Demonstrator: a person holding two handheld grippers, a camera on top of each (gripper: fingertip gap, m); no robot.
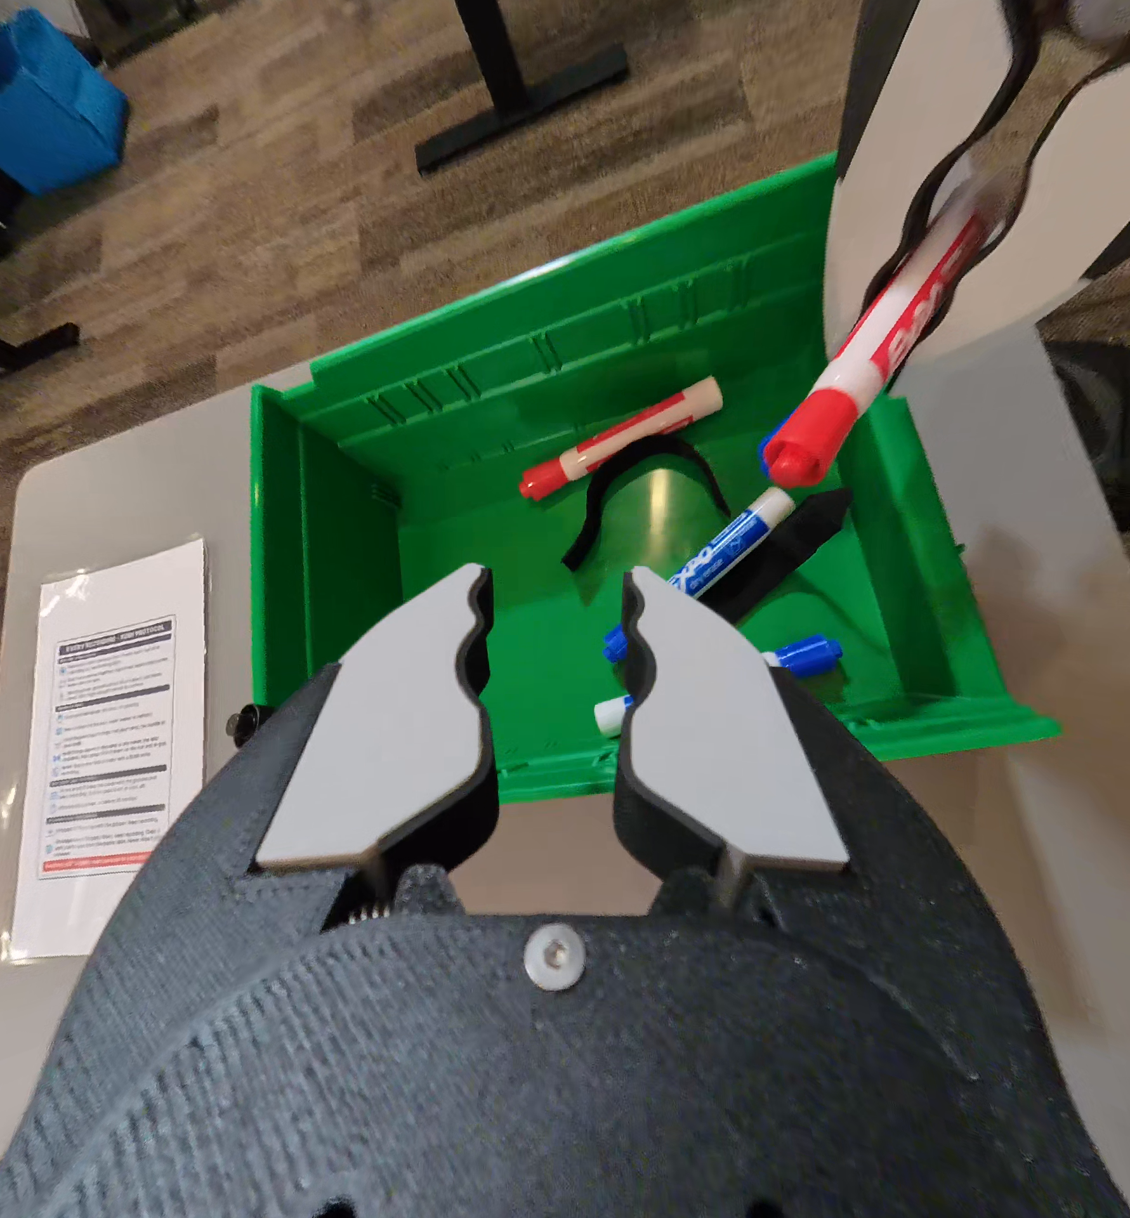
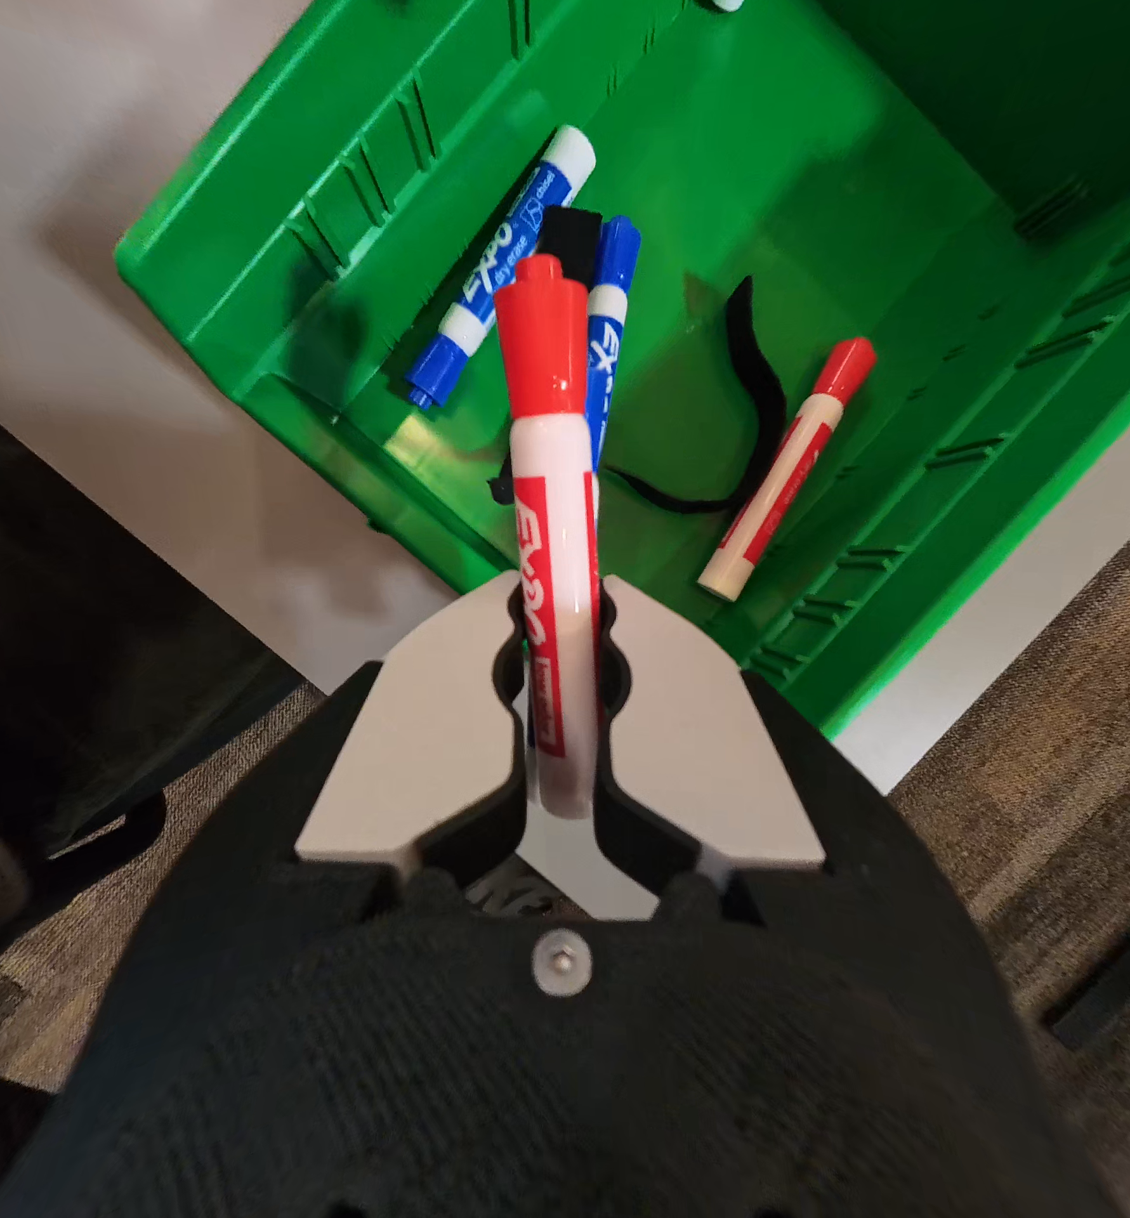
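My right gripper point(image 2: 561, 593) is shut on a red-capped white marker point(image 2: 552, 501), cap pointing down over the green bin point(image 2: 232, 277). The left wrist view shows that gripper point(image 1: 931, 263) and the held marker point(image 1: 859, 369) above the bin's right side point(image 1: 911, 527). My left gripper point(image 1: 557, 583) is open and empty above the bin's near wall. Inside the bin lie a red marker point(image 1: 621, 438), also in the right wrist view point(image 2: 786, 468), blue markers point(image 1: 733, 544) point(image 2: 503, 263), a black marker point(image 1: 786, 547) and a black strap point(image 1: 621, 474) point(image 2: 746, 408).
The bin stands on a light grey table point(image 1: 120, 501). A laminated printed sheet point(image 1: 107, 745) lies on the table left of the bin. Beyond the table edge is carpeted floor with a black table foot point(image 1: 522, 118) and a blue bag point(image 1: 28, 99). Across from one pair of fingers to the other is roughly 15 cm. The black strap point(image 1: 621, 474) sits 12 cm or so from the ends of my right fingers. It is also in sight in the right wrist view point(image 2: 754, 447).
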